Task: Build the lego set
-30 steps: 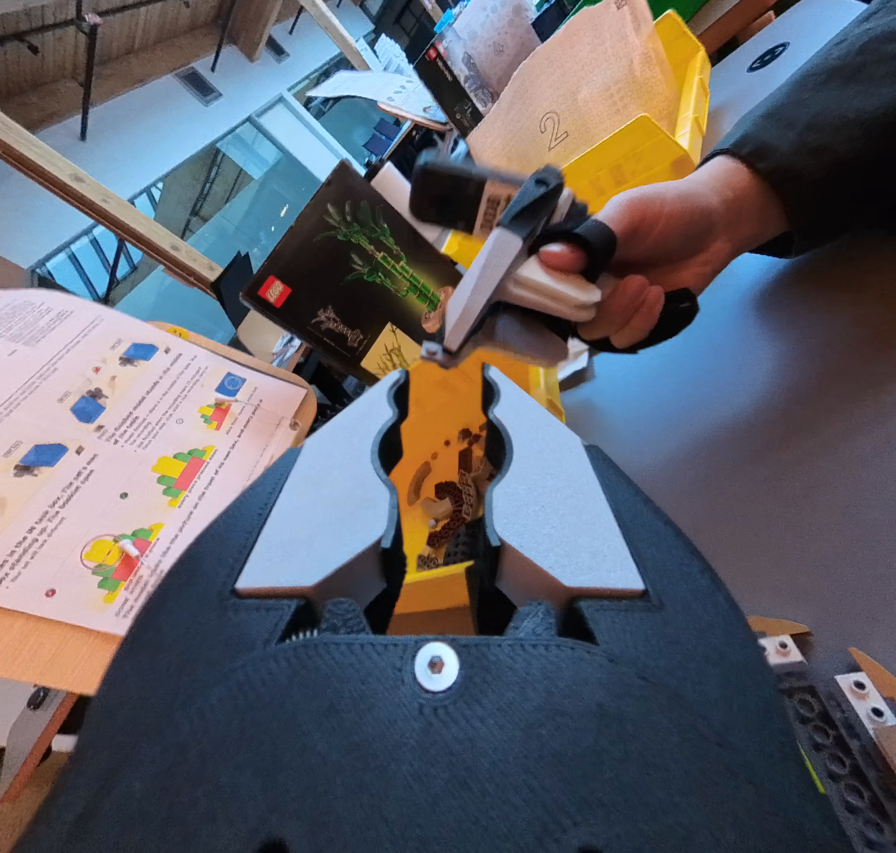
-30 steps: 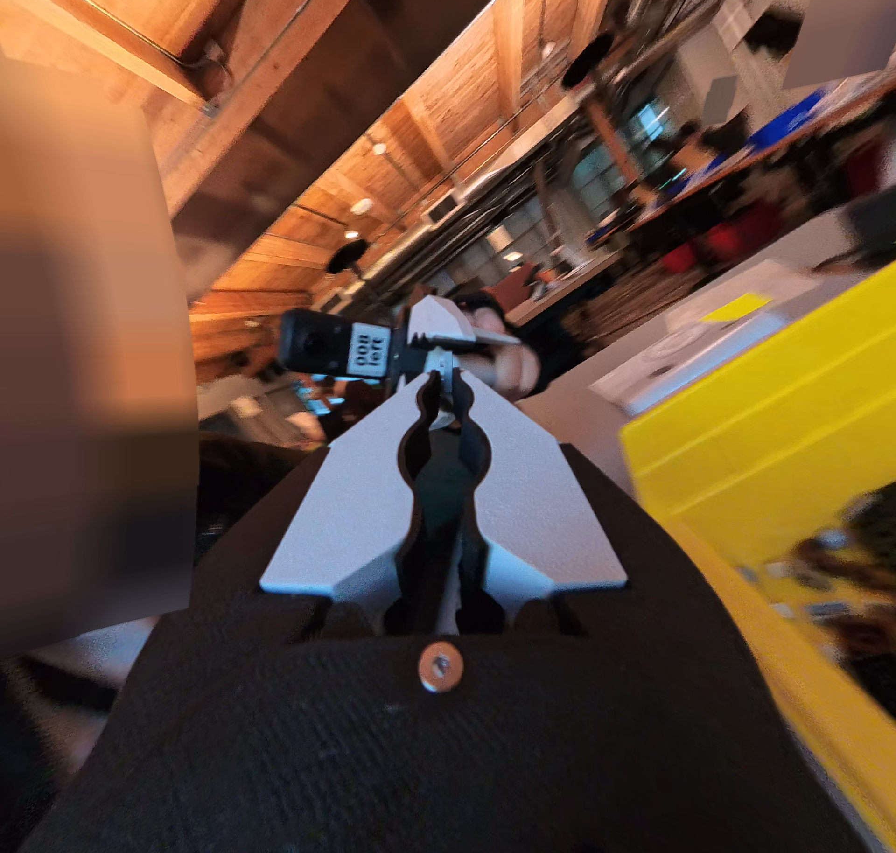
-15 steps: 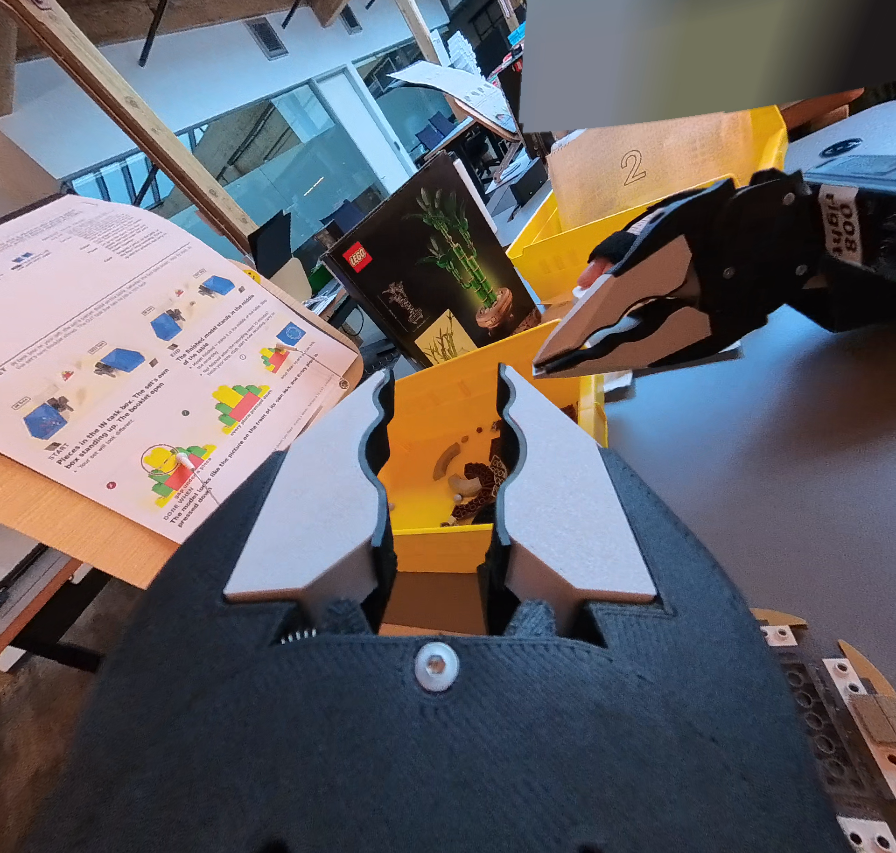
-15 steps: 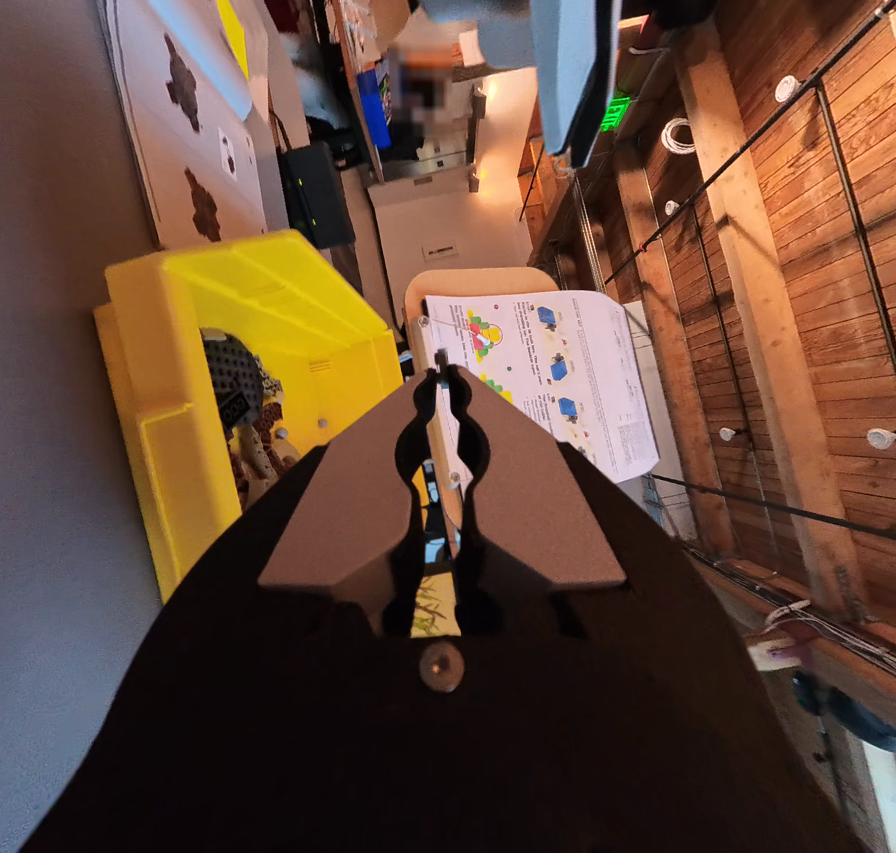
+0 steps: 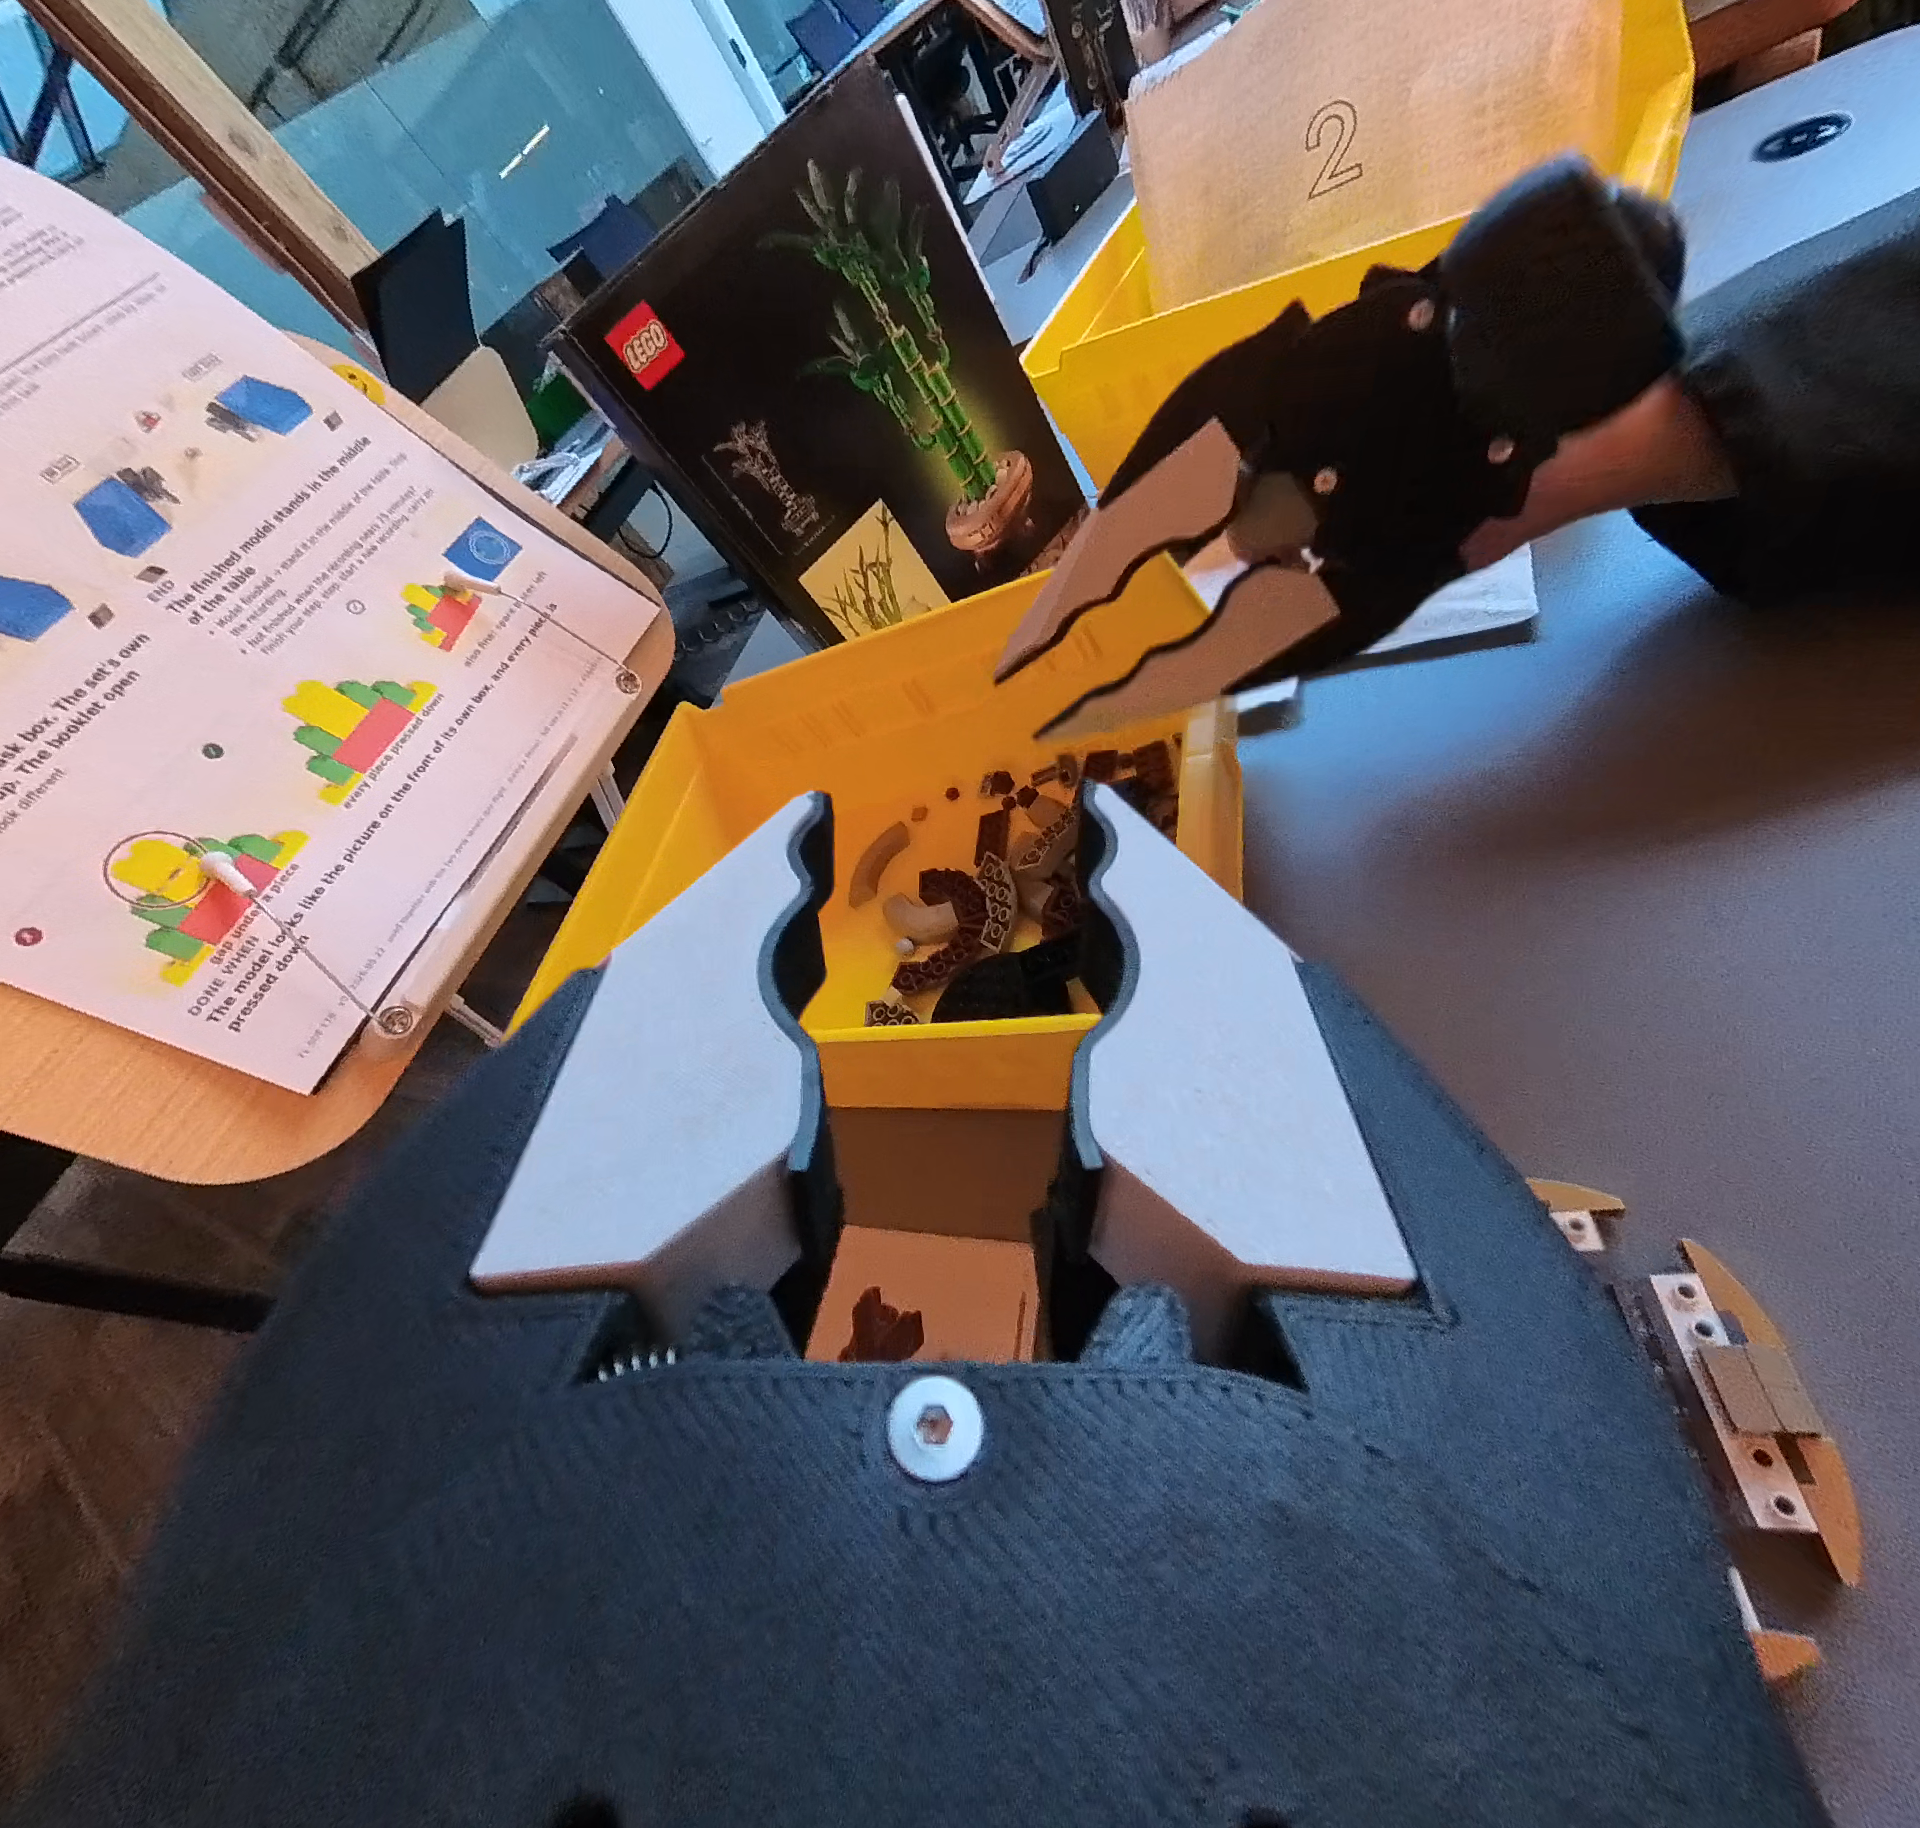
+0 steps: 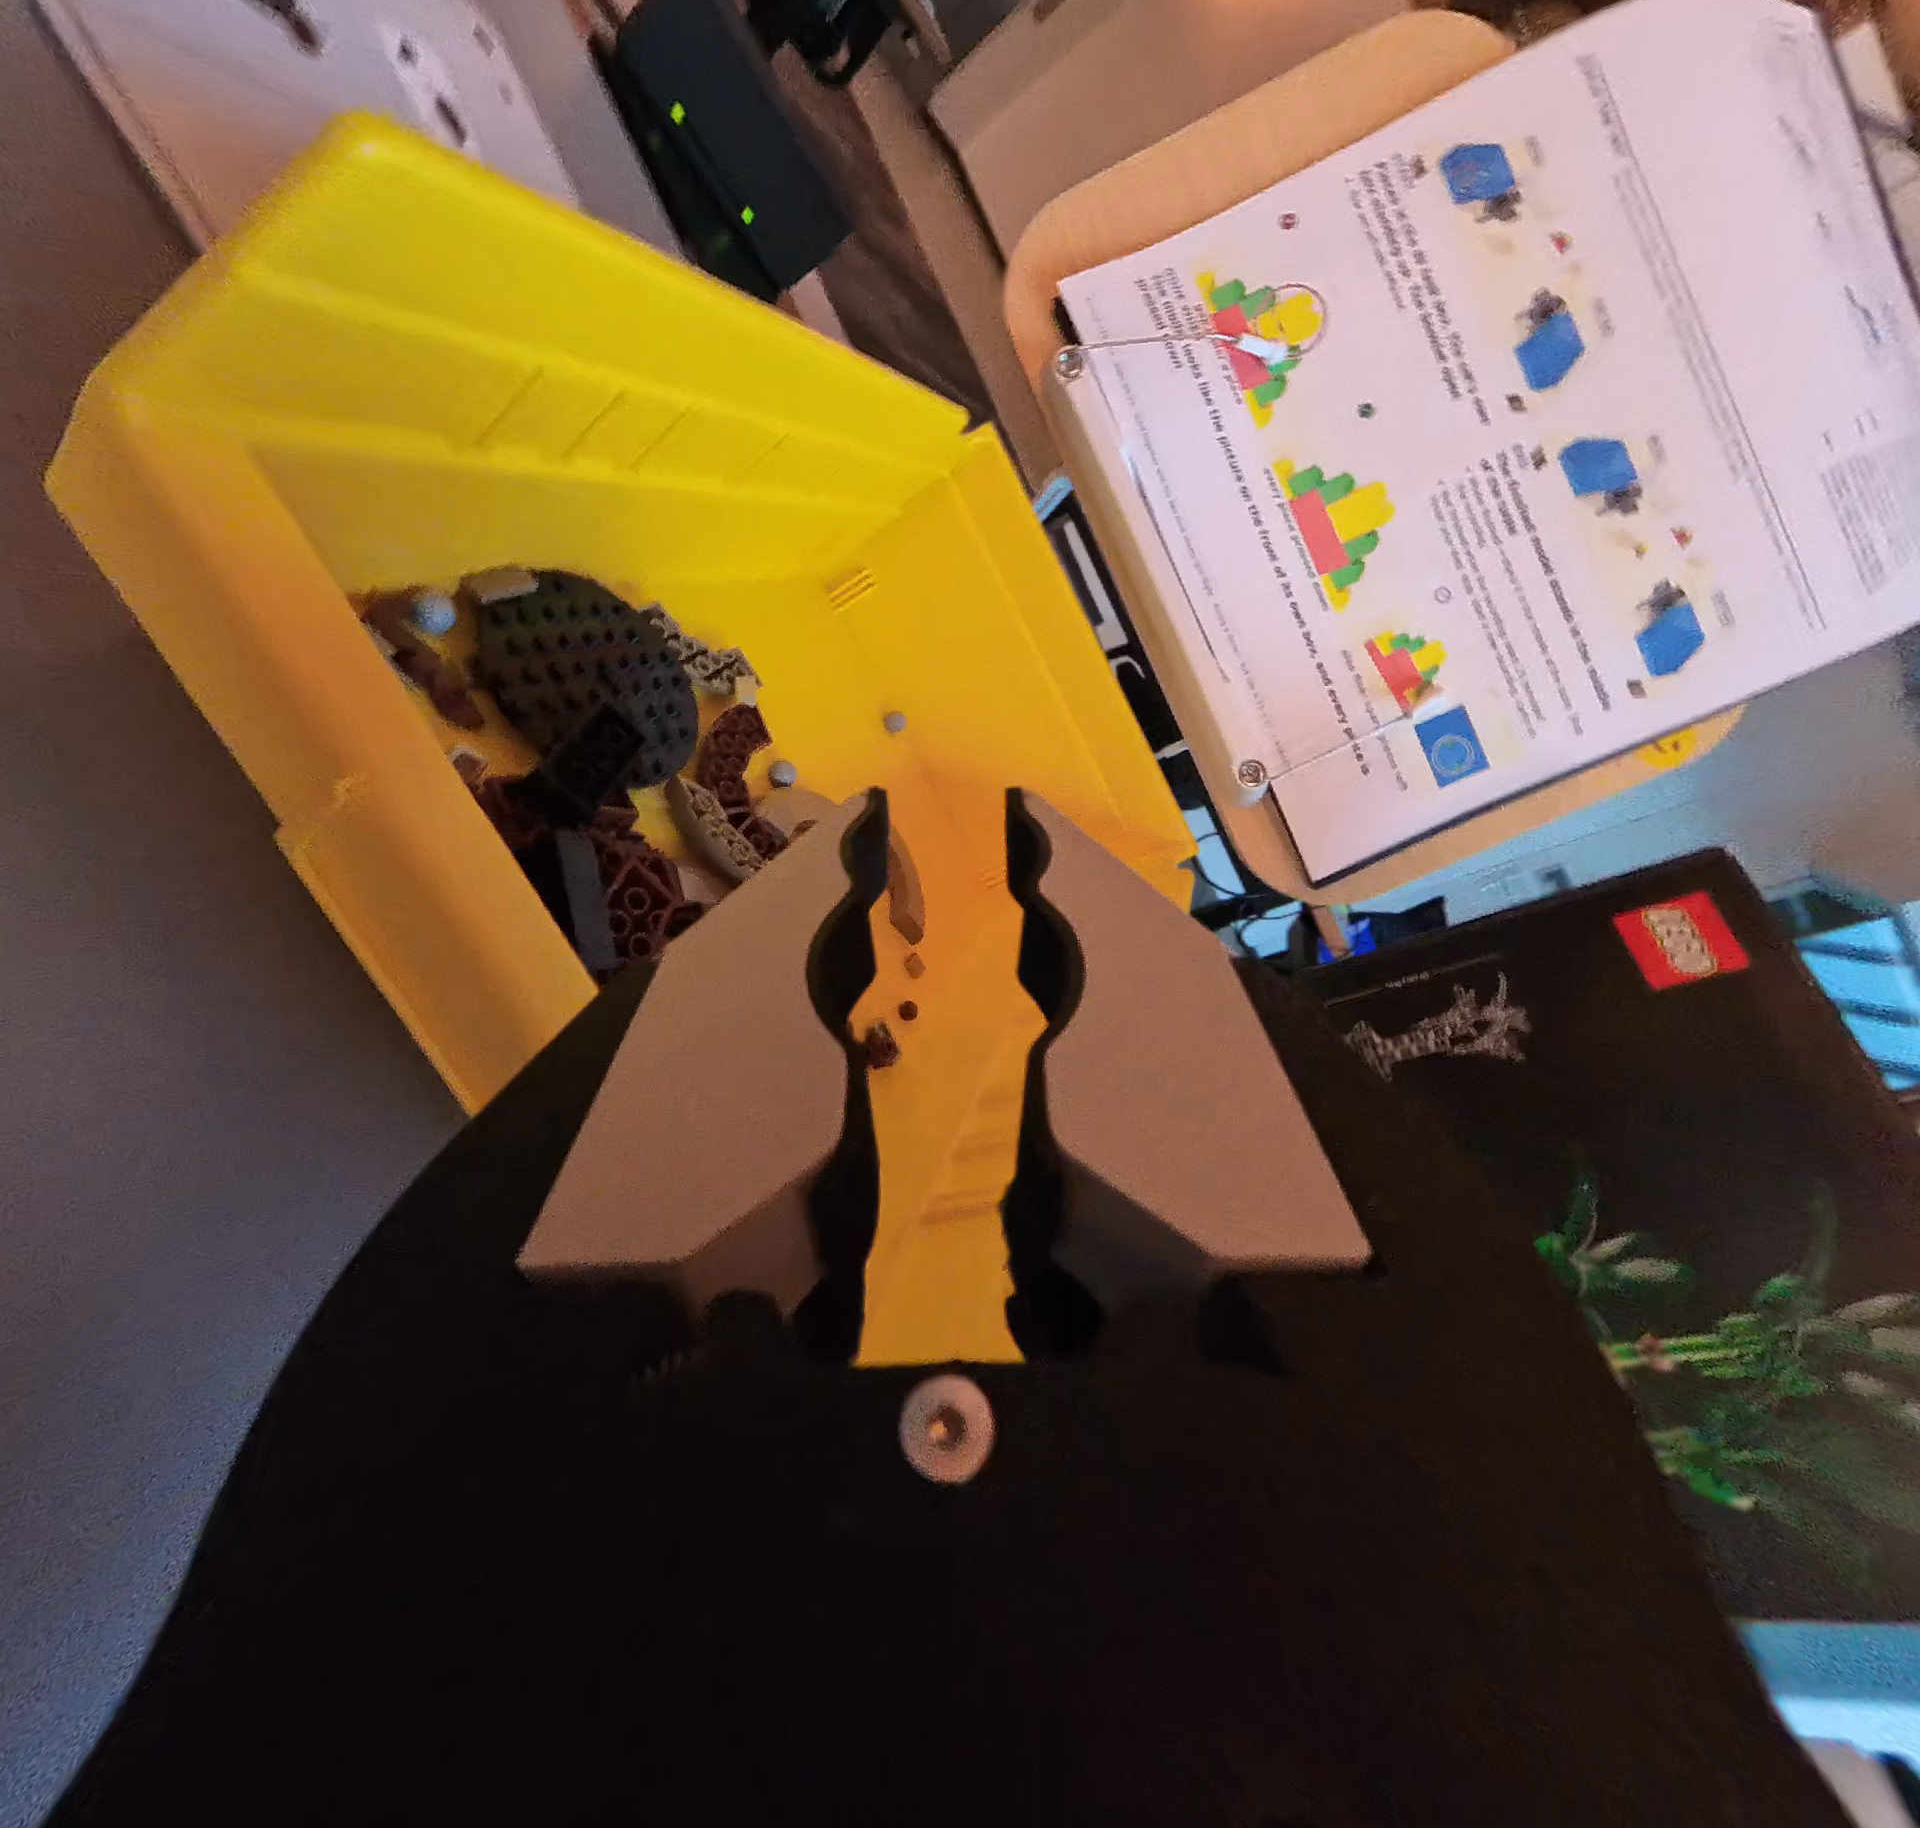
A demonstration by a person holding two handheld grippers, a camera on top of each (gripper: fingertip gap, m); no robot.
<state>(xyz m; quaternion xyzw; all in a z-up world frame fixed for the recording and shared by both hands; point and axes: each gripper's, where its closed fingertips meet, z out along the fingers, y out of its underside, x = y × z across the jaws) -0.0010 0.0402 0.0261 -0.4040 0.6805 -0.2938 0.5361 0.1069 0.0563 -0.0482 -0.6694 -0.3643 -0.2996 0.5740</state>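
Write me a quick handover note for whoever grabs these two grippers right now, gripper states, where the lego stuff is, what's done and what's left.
Left gripper: open, empty, hovering at the near edge of the yellow bin.
Right gripper: open a little, empty, reaching over the bin's far side.
Loose pieces, brown, tan and black, lie in the bin.
Set box stands behind the bin; instruction sheet sits on a stand to the left.
Done: nothing picked yet.
Left: pick pieces, build the set.
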